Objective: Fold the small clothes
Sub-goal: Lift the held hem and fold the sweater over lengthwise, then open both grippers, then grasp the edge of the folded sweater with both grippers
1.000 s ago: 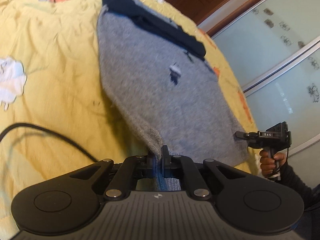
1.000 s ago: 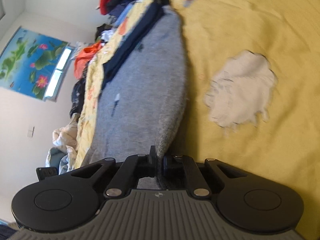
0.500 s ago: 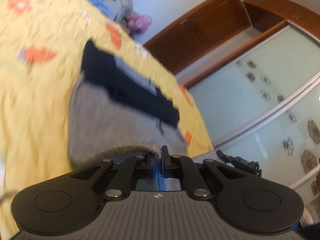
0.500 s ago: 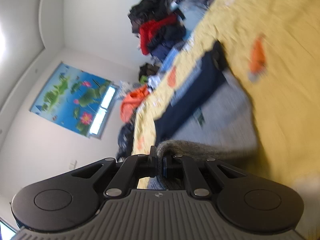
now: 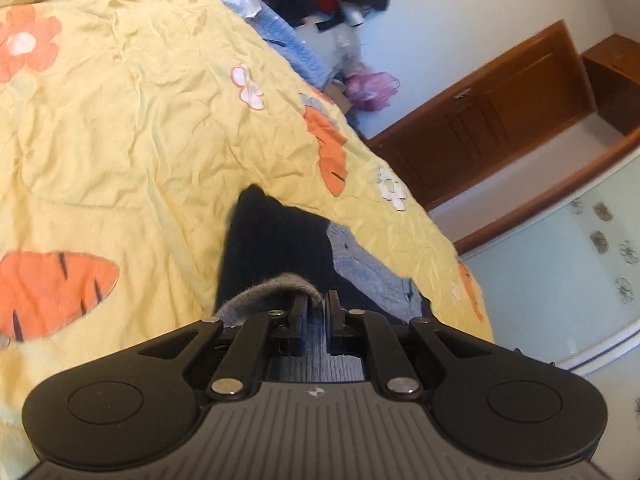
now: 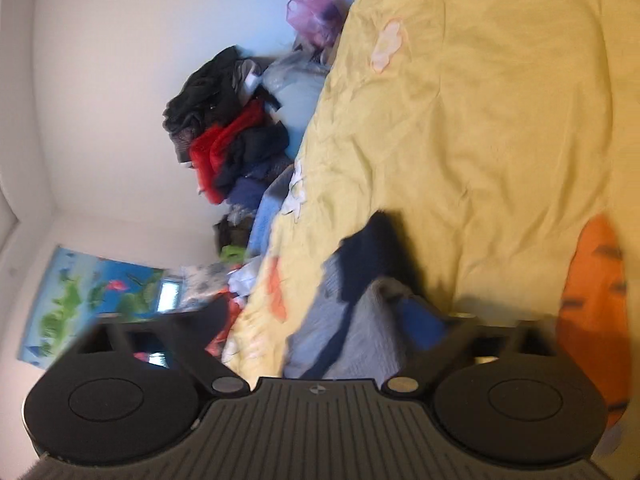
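Left wrist view.
- Left gripper (image 5: pixel 316 306): jaws opening by a hair but pads clamped on the grey hem of the knit sweater (image 5: pixel 372 276), which lies doubled on the bed just ahead of the jaws.
- Sweater: fuzzy grey wool knit, soft rolled edge arching leftward from the jaws; a navy band (image 5: pixel 276 248) lies flat beyond, and a pale blue-grey ribbed panel shows to its right.
- Quilt (image 5: pixel 120 152): thin yellow cotton, finely creased, printed with orange carrots and white flowers.
- Risk, as judged: if this side lets go late or uneven against the other, the folded edge may land skewed; the fuzzy knit may also snag on the pads and drag back.

Right wrist view.
- Right gripper (image 6: pixel 320 320): jaws opening, spread wide, blurred; no pad presses on the cloth, so the sweater (image 6: pixel 372 344) rests loose between them on the quilt (image 6: pixel 480 120), with navy trim above.
- Clothes pile (image 6: pixel 228 148): slumped black, red and blue garments against the wall.
- Risk, as judged: the freed corner may slump or spring open, the bulky knit holding no crease; pulling back low could catch the top layer.
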The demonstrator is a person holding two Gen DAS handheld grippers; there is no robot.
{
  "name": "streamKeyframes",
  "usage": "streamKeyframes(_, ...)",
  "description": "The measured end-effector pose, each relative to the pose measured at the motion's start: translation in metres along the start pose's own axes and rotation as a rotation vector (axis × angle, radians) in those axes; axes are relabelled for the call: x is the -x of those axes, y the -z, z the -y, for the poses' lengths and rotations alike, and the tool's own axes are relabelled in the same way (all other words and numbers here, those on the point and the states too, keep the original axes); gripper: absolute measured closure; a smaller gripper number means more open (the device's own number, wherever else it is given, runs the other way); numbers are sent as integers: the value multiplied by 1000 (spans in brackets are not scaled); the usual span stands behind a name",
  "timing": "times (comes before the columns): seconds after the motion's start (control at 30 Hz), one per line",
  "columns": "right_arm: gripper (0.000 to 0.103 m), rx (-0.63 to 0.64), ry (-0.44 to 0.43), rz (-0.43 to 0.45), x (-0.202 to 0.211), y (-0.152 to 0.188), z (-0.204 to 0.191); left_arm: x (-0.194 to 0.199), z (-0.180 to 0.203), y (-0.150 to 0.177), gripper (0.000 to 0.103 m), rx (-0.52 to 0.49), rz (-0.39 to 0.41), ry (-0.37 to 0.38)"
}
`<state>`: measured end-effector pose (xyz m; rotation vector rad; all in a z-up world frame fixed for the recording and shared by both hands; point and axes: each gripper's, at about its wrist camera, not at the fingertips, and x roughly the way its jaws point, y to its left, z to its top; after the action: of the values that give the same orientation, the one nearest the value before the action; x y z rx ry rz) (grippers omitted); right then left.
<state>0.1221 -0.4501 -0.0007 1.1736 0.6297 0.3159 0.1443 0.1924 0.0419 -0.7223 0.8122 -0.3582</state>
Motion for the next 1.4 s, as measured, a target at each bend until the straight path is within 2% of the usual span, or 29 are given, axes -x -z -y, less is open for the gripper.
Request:
streamKeyframes(0.03,11,79,12,-1,4,3,-6,9,5,7,91,-76,31,-39)
streamKeyframes(0.1,14,304,95,10,12,10,-25,28,29,28,89,-365,150,-238)
streamKeyframes(0.13,17,451,169,13,15,16,-38,33,43,45,81,-549,215,-336)
streamKeyframes(0.17,18,616,253,15,15,24,-50,35,54,63,67,-738,261,-408)
streamKeyframes(0.2,18,772,315,10,16,36,-59,34,62,82,50,-917,292,-458)
streamKeyframes(0.27,17,1023,359,-15,19,61,-73,29,67,118,31,-1219,329,-502)
streamKeyframes(0.3,17,1127,357,-46,19,75,-78,23,69,130,28,-1343,319,-501)
streamKeyframes(0.37,16,1305,355,-130,17,100,-86,11,68,147,26,-1511,236,-489)
streamKeyframes(0.47,16,1567,413,-254,4,135,-89,-8,64,153,26,-1637,133,-489)
streamKeyframes(0.5,16,1641,429,-293,2,147,-88,-13,63,155,26,-1674,109,-489)
streamKeyframes(0.57,17,1733,467,-328,-9,158,-84,-23,62,159,26,-1745,115,-517)
streamKeyframes(0.63,17,1774,488,-348,-19,164,-83,-38,62,153,26,-1759,123,-554)
streamKeyframes(0.73,17,1792,500,-323,-38,159,-86,-58,66,136,27,-1731,106,-571)
streamKeyframes(0.77,21,1784,510,-303,-46,152,-87,-63,67,132,32,-1726,118,-569)
streamKeyframes(0.8,22,1751,519,-246,-54,142,-92,-67,71,122,39,-1683,155,-567)
streamKeyframes(0.83,21,1678,540,-164,-60,127,-96,-70,78,107,46,-1581,207,-597)
streamKeyframes(0.9,17,1459,584,-14,-62,94,-104,-72,88,64,45,-1297,291,-682)
streamKeyframes(0.97,17,1290,535,52,-53,75,-110,-56,88,27,44,-1034,324,-627)
streamKeyframes(1.03,12,1285,479,70,-39,76,-112,-40,82,13,35,-891,361,-593)
streamKeyframes(1.07,9,1311,468,67,-33,80,-110,-35,78,13,28,-869,356,-561)
streamKeyframes(1.17,8,1332,473,16,-27,80,-99,-40,69,22,28,-866,289,-508)
streamKeyframes(1.23,9,1252,494,-9,-29,65,-89,-54,66,22,28,-852,228,-503)
streamKeyframes(1.3,10,1106,477,-13,-31,44,-81,-71,61,19,28,-812,178,-508)
streamKeyframes(1.33,12,1026,454,-1,-32,34,-77,-79,58,15,34,-775,153,-510)
streamKeyframes(1.37,16,963,438,12,-35,28,-73,-87,55,12,48,-734,126,-496)
streamKeyframes(1.4,17,918,428,18,-38,24,-70,-92,51,11,51,-697,99,-476)
